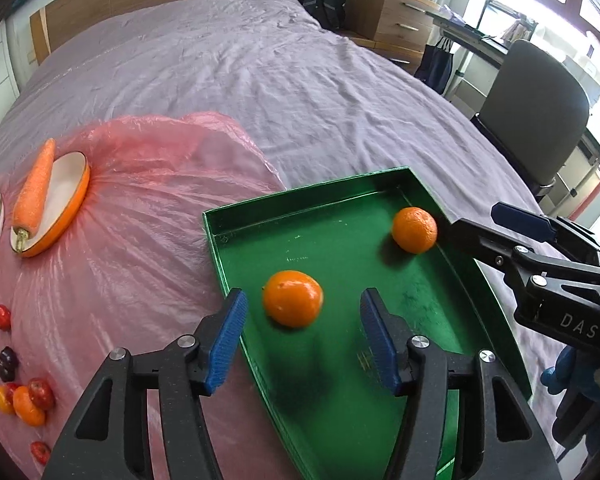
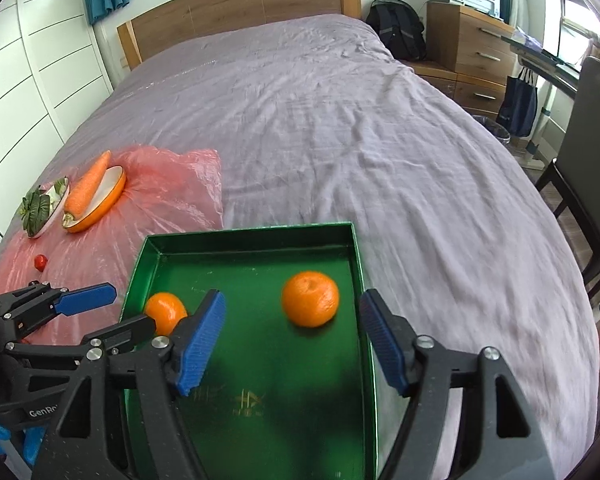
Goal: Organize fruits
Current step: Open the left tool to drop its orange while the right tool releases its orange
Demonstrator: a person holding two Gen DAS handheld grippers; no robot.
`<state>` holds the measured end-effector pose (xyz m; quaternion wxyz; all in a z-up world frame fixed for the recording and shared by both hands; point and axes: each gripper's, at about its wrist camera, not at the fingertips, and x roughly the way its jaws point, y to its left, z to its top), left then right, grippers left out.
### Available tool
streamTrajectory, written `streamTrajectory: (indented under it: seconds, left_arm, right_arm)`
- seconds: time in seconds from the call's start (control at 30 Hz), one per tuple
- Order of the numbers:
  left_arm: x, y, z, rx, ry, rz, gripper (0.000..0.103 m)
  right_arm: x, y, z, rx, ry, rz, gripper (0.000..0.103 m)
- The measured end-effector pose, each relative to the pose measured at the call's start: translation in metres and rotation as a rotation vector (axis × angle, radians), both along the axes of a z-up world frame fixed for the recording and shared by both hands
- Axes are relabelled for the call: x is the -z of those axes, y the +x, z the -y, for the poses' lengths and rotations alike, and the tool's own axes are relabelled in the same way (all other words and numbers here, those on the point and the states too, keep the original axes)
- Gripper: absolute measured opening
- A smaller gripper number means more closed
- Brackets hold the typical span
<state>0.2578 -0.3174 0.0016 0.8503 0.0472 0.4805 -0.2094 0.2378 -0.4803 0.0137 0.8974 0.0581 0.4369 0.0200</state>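
Fruits are seen spread across a pink plastic sheet [image 1: 148, 184] and a green tray [image 1: 340, 408] on a purple-covered bed [image 1: 300, 80]. At nine o'clock in the left wrist view, a carrot [image 1: 34, 192] is laid across an orange-rimmed dish [image 1: 66, 204], with a plate of greens [image 2: 44, 206] just beside it. At eight o'clock, small red, dark and orange fruits [image 1: 28, 398] are scattered on the sheet. At the centre, the left gripper [image 1: 302, 344] is held over the tray's near left side, its blue pads parted and closed on nothing; an orange [image 1: 293, 298] is seen lying loose on the tray floor between and just beyond them. At two o'clock from it, a second orange [image 1: 415, 229] is set near the tray's far right wall. At three o'clock, the right gripper [image 2: 292, 340] is held with its fingers spread wide and nothing gripped; in its own view the second orange lies free on the tray ahead. A dark chair [image 1: 536, 120] is placed beside the bed at two o'clock.
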Motion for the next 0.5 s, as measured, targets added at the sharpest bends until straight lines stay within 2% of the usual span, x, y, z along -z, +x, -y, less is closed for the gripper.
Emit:
streamTrajectory:
  seconds: [0.13, 0.27, 0.5]
  left_arm:
    - [-0.01, -0.021, -0.01, 0.02, -0.019, 0.0, 0.053]
    - [-0.015, -0.039, -0.022, 0.039, -0.014, -0.003, 0.053]
    - [-0.018, -0.067, -0.041, 0.049, -0.002, -0.012, 0.053]
  right_arm:
    - [-0.008, -0.025, 0.002, 0.02, 0.042, -0.017, 0.103]
    - [-0.011, -0.047, -0.001, 0.029, 0.037, -0.04, 0.103]
    - [-0.003, -0.089, 0.004, 0.094, 0.047, -0.086, 0.103]
